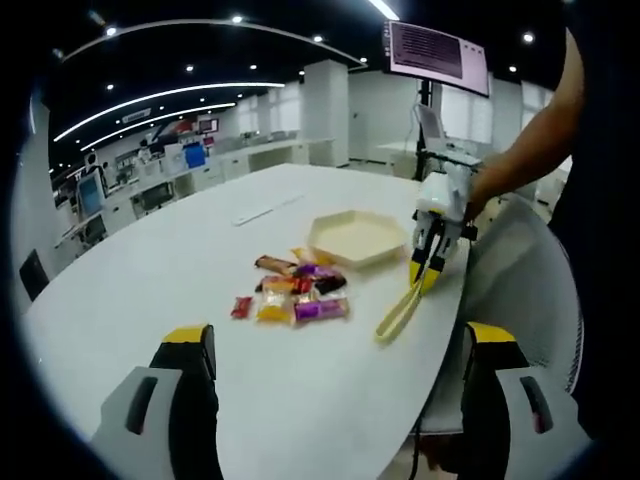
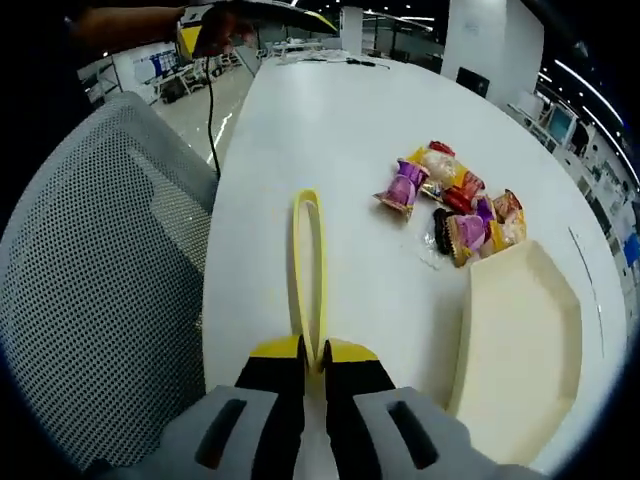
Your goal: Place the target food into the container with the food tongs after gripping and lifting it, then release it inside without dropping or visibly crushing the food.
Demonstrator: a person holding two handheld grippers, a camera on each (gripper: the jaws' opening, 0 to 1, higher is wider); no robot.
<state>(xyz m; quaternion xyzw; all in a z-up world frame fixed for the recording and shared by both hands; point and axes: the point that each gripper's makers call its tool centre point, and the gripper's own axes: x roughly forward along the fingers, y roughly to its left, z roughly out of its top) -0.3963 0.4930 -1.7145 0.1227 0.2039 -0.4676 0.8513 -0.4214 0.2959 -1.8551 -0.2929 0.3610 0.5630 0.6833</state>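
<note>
Currently, a white table (image 1: 150, 270) is being worked over, with a beige hexagonal container (image 2: 520, 330) lying empty just beside a heap of wrapped snacks (image 2: 455, 205). Yellow food tongs (image 2: 308, 270) are being pinched at their handle end by the right gripper (image 2: 312, 368), its jaws pressed together; the left gripper (image 1: 340, 345) is being held spread and empty. A slippery wrapper could be dropped or squashed. No wrapper writing is being resolved.
</note>
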